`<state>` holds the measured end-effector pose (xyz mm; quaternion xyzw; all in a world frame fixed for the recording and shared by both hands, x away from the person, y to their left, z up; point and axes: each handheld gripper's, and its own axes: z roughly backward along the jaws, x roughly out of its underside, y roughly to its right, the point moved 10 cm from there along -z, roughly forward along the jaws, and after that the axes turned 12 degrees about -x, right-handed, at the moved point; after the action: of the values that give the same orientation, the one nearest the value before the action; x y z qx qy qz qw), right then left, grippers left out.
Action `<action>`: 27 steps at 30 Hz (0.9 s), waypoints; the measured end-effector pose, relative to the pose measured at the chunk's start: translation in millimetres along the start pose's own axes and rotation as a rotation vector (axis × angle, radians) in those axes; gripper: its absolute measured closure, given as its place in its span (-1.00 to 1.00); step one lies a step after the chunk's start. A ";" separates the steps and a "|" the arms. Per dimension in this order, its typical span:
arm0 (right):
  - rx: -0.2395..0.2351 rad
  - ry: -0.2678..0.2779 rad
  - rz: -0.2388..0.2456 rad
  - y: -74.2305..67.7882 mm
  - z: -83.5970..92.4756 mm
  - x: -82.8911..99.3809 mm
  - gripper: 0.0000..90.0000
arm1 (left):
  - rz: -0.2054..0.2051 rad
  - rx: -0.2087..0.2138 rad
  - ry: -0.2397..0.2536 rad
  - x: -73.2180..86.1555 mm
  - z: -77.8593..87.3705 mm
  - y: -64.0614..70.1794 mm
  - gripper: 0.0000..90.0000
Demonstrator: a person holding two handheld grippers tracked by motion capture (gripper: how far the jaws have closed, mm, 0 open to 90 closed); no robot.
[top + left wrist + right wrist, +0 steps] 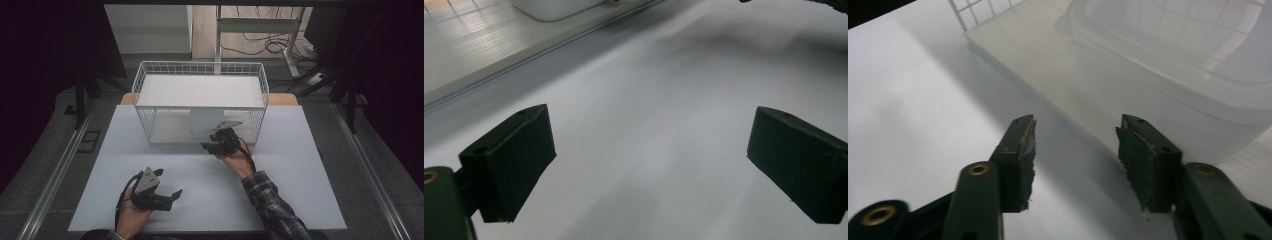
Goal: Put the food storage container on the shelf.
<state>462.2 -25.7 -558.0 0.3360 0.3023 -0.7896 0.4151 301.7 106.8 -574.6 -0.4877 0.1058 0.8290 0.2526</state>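
Where the white wire basket (pixel 200 97) stands at the upper centre of the high view, on the far half of the pale table (pixel 300 170), we see a translucent white container (pixel 204 125) on its lower level, just behind the open front. The right gripper (pixel 216 146) sits at mid-frame directly before that opening, near the container but apart from it. In the right gripper view, we find its jaws spread with nothing between them, the container's (pixel 1168 65) rounded rim occupying the upper right and the basket's base board (pixel 1023 45) running diagonally beneath it. The left gripper (pixel 172 196) lies at the lower left of the high view, well apart from the basket, just above the bare tabletop. In the left gripper view, we see its jaws wide apart and empty over the table (pixel 649 125), with the basket's edge (pixel 489 65) crossing the upper left corner. A plaid sleeve (pixel 272 207) enters at the lower right.
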 end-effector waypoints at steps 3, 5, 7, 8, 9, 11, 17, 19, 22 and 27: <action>0.002 -0.017 0.025 -3.1 2.2 3.2 -0.11 | 0.004 0.006 0.001 -0.1 0.3 -0.8 -0.90; -0.003 -0.016 0.029 -5.6 5.4 4.5 -0.18 | 0.007 0.011 0.003 -0.4 1.0 -0.8 -0.90; 0.002 -0.011 0.030 -6.7 9.2 5.0 -0.24 | 0.012 0.017 0.006 -0.6 1.0 -0.7 -0.90; 0.001 -0.008 0.028 -7.4 11.6 5.2 -0.27 | 0.016 0.023 0.005 -0.6 0.8 -0.4 -0.90; -0.001 0.000 0.025 -8.7 14.5 4.7 -0.29 | 0.017 0.025 0.004 -0.5 0.6 -0.3 -0.90; -0.009 0.012 0.027 -11.3 19.0 4.0 -0.34 | 0.016 0.029 0.004 -0.4 0.6 0.2 -0.91; -0.024 0.016 0.032 -19.9 29.4 6.9 -0.45 | 0.026 0.034 0.016 -1.9 2.0 -0.6 -0.91; -0.033 0.014 0.029 -22.8 32.5 8.5 -0.47 | 0.029 0.039 0.017 -2.1 2.5 -1.1 -0.90; -0.039 0.016 0.036 -26.7 37.7 11.3 -0.51 | 0.033 0.043 0.019 -2.3 2.8 -1.2 -0.89; -0.049 0.015 0.039 -32.8 46.9 19.7 -0.58 | 0.040 0.048 0.024 -3.0 3.4 -1.4 -0.88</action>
<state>412.5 -54.6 -539.1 0.3377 0.3180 -0.7712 0.4360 301.1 108.5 -570.2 -0.4892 0.1383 0.8251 0.2464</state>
